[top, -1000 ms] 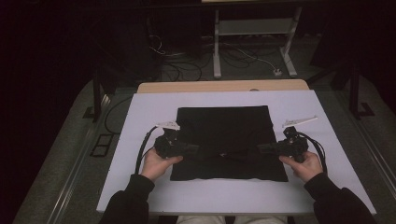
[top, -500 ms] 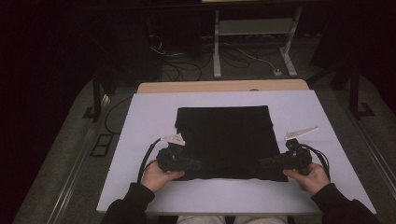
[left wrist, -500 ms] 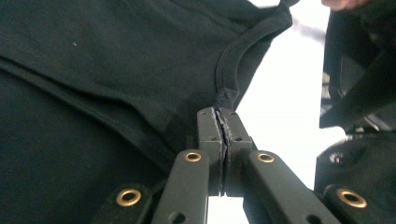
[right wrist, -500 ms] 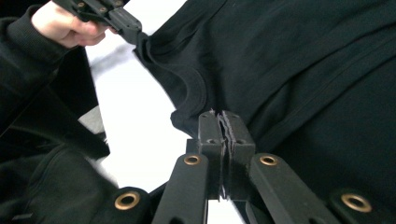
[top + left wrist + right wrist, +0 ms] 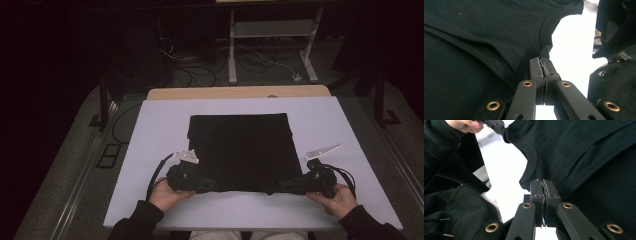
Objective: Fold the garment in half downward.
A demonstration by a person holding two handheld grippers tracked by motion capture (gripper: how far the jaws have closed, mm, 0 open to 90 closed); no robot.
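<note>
Both tongs sit at the near edge of the tabletop [image 5: 150, 150]. Left tongs [image 5: 210, 185] are pinching the black shirt [image 5: 240, 150] at its near left corner, right tongs [image 5: 285, 186] pinch the near right corner. The shirt lies flat, mid tabletop, w/ its far edge farther off. Looks like a fold step: next, prob. lift both corners together & carry them to the far edge, keeping it even.

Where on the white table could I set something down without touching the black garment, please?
The white table is bare left of the black garment, bare on its right up to the far edge, and in a strip beyond it. The near edge is crowded: the left gripper and right gripper each pinch the garment's near edge there.
</note>
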